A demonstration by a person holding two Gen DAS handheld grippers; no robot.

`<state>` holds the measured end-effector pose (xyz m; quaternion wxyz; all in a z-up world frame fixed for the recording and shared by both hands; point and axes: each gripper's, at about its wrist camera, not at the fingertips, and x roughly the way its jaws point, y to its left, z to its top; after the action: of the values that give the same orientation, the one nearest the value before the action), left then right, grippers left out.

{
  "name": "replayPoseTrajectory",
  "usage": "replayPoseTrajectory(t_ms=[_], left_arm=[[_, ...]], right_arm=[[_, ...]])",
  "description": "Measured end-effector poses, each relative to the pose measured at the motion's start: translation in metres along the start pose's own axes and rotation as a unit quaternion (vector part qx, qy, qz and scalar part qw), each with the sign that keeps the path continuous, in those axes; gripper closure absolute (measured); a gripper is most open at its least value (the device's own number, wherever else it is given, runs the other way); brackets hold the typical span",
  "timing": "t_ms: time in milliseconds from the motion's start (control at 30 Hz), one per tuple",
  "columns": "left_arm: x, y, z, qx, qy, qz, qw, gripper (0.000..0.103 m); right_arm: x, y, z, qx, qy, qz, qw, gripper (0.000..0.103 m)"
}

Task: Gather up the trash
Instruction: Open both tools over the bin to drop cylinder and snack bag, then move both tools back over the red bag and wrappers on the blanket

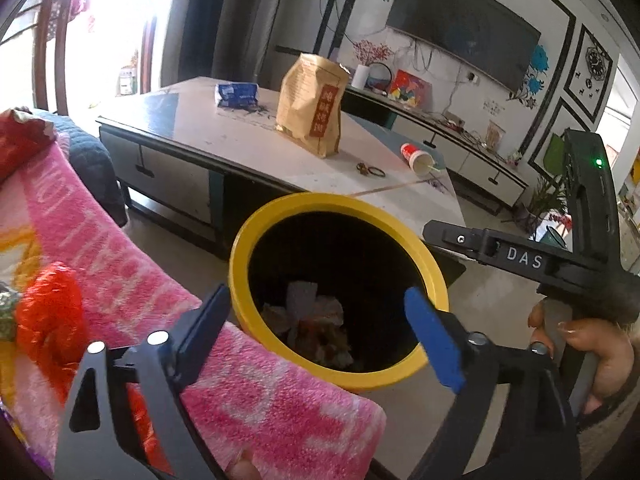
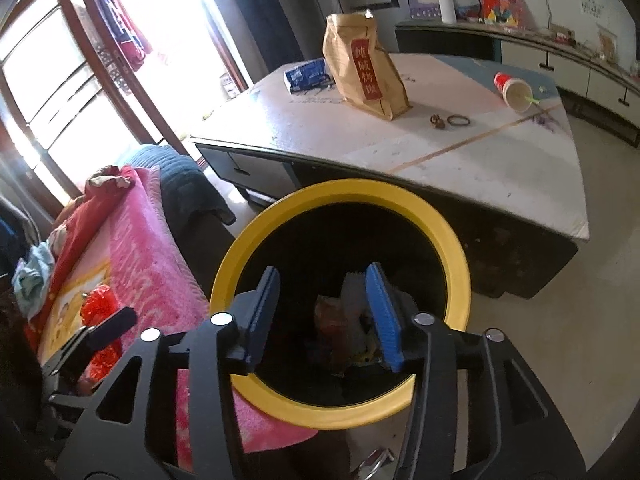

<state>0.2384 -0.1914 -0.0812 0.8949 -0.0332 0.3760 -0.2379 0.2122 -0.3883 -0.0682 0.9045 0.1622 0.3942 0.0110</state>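
A black bin with a yellow rim [image 1: 240, 264] [image 2: 224, 276] stands on the floor between the sofa and the coffee table; crumpled wrappers [image 1: 316, 320] [image 2: 340, 328] lie at its bottom. My left gripper [image 1: 316, 316] is open and empty above the bin's mouth. My right gripper [image 2: 324, 296] is open and empty, also over the bin; it shows at the right of the left wrist view [image 1: 520, 256]. On the table stand a brown paper bag [image 1: 310, 104] [image 2: 366, 68], a blue packet [image 1: 236, 94] [image 2: 306, 74] and a tipped red paper cup [image 1: 418, 156] [image 2: 514, 90].
A pink blanket [image 1: 140, 280] [image 2: 148, 256] covers the sofa to the left, touching the bin. A black ring [image 2: 459, 121] and a small brown scrap [image 2: 437, 121] lie on the coffee table [image 1: 240, 148] [image 2: 320, 136]. A TV stand runs along the far wall [image 1: 460, 140].
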Motion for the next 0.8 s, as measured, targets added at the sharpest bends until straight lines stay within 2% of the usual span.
replayPoseTrajectory(t_ms=[33, 133, 233, 800], left_arm=[[-0.005, 0.000, 0.001, -0.001, -0.005, 0.002, 1.0000, 0.010], [-0.016, 0.001, 0.002, 0.000, -0.017, 0.011, 0.9998, 0.008], [-0.028, 0.004, 0.002, 0.005, -0.032, 0.030, 0.9990, 0.007], [-0.080, 0.020, -0.004, -0.013, -0.075, 0.057, 0.9955, 0.007]], right_arm=[[-0.004, 0.003, 0.000, -0.004, -0.008, -0.003, 1.000, 0.052], [-0.012, 0.011, 0.001, -0.016, -0.021, -0.005, 1.000, 0.049], [-0.019, 0.018, 0.002, -0.023, -0.034, -0.008, 0.999, 0.039], [-0.042, 0.051, -0.004, -0.058, -0.067, -0.006, 0.996, 0.032]])
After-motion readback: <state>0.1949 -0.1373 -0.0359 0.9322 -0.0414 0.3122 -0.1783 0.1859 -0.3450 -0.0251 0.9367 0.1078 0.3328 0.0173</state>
